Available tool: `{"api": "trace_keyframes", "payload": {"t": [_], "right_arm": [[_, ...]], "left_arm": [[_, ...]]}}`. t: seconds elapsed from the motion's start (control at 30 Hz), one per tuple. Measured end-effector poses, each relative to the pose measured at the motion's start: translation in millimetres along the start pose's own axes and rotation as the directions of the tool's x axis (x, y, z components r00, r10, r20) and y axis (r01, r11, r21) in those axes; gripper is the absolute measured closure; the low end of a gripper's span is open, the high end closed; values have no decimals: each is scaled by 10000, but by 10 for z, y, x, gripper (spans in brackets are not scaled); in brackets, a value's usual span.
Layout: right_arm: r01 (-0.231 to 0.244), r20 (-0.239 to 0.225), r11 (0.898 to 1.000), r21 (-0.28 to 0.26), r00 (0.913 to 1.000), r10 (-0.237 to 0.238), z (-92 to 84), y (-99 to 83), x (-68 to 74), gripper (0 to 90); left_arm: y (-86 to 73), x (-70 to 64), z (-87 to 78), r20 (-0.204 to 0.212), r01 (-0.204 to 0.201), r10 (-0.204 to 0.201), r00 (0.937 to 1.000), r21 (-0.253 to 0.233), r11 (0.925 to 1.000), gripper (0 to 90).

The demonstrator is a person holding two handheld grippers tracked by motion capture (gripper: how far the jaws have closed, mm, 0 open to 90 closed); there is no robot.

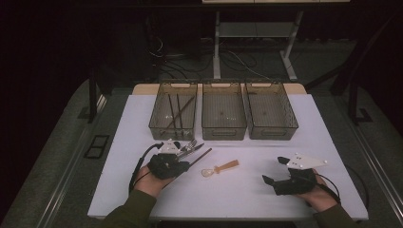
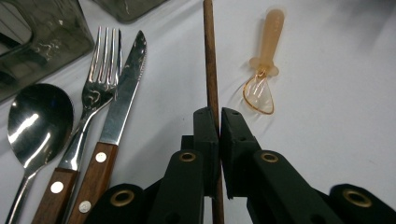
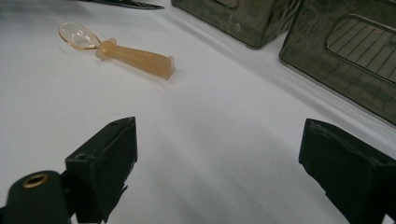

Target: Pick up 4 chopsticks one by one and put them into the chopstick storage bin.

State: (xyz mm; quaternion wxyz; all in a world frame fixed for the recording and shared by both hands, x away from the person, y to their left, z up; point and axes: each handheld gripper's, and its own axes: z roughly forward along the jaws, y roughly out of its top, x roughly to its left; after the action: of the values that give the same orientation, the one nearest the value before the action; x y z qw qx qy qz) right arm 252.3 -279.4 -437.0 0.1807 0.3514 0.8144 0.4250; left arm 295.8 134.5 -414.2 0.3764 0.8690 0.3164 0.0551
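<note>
Jaws of the left gripper pinch a dark wooden chopstick lying on the white table (beside knife and fork). Right gripper gapes wide, holding nothing.

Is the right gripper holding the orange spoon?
No, the right gripper stands open over bare table, with the orange spoon lying apart from it.

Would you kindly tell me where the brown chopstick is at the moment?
The brown chopstick is clamped in the left claw, lying on the white table between the knife and the orange spoon.
</note>
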Motion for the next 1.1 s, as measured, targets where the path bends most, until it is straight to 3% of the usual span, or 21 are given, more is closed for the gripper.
{"api": "trace_keyframes", "payload": {"t": [0.4,1.0,1.1], "right_arm": [[-59,-38,10000,10,10000,59,5,2,-1,117],[-841,-7,9964,-112,9965,841,27,27,-9,93],[-803,55,9967,-119,9967,804,26,23,-7,93]], "left_arm": [[87,66,-94,193,-133,140,9997,-394,9991,852],[236,170,-144,283,-146,166,9995,-688,9975,851],[270,187,-162,268,-105,127,9996,-785,9969,851]]}}
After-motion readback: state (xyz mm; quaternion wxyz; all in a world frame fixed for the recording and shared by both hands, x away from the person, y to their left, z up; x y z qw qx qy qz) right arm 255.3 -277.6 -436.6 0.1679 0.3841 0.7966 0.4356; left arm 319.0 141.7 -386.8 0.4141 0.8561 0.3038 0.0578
